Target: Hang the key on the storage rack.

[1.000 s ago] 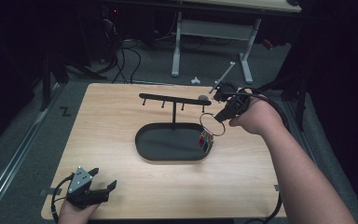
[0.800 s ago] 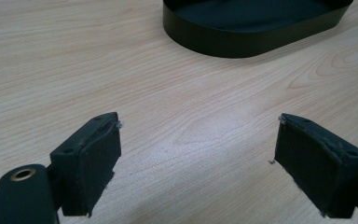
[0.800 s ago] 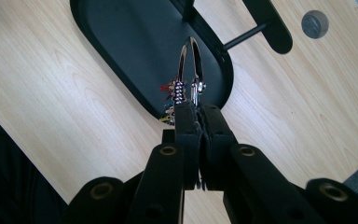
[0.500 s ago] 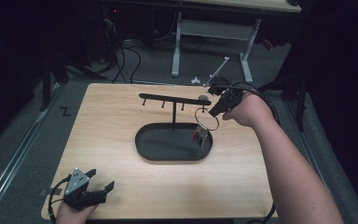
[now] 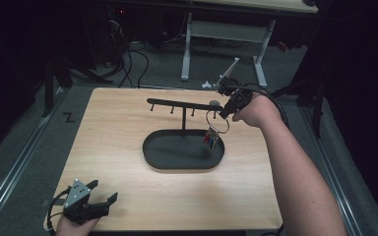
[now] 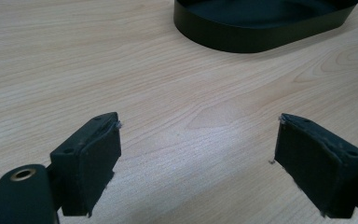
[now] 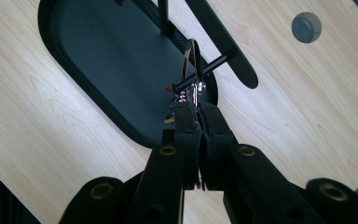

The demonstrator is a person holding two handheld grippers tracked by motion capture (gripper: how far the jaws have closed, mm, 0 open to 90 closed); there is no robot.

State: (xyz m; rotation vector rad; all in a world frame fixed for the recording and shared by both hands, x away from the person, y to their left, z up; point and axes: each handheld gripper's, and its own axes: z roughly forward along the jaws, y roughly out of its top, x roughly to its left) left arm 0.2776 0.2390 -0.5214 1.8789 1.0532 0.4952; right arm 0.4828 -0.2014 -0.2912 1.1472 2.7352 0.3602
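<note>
right tongs (image 7: 199, 122): clamping shut on ring (image 7: 192, 56), holding it at rack's (image 5: 183, 104) end peg (image 7: 204, 71)
keys (image 5: 210, 137): dangling above tray (image 5: 152, 156)
left tongs (image 6: 196, 163): gaping wide, holding nothing, hovering near worktop (image 5: 128, 128) corner

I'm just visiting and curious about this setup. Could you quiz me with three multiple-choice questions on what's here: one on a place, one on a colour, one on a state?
1. Where is the key ring?
A. flat on the floor
B. by the rack's right end, over the tray
C. in the left gripper

2. What colour is the tray?
A. black
B. white
C. red

3. How is the left gripper?
A. shut
B. open
C. holding keys

Answers:
1 B, the right gripper holds it at a peg.
2 A, dark oval.
3 B, its jaws stand apart over bare table.
</note>
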